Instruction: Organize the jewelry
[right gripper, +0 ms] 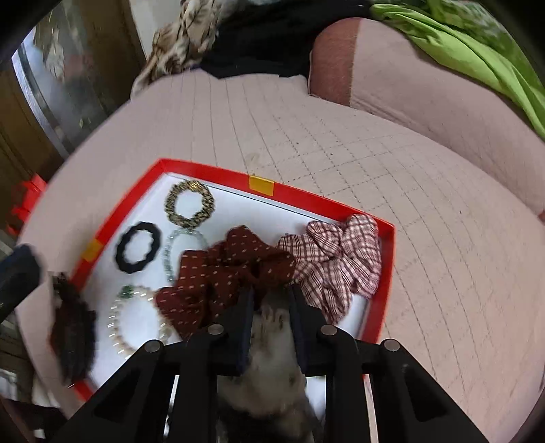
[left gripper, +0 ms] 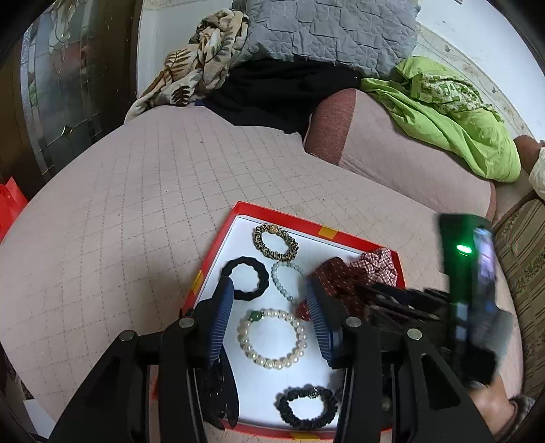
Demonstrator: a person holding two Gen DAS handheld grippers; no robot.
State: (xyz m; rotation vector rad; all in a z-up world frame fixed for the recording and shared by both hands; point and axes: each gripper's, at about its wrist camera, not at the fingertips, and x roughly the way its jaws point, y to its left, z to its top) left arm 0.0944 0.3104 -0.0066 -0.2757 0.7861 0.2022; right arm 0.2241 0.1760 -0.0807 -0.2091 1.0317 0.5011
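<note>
While tray already holds bracelets and scrunchies laid out, little is left. Left gripper is held half-open, empty, over pearl bracelet. Right gripper is narrowed on pale furry piece (identity unclear) beside maroon scrunchie.

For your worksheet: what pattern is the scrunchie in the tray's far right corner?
Red-and-white plaid scrunchie; right wrist view.

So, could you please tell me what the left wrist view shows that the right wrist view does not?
Only the left wrist view shows the black scrunchie near the tray's front edge and the grey quilted pillow. Only the right wrist view shows a pale fluffy item between the right tool fingers. Both share the red tray, pearl bracelet, maroon scrunchie and plaid scrunchie.
</note>
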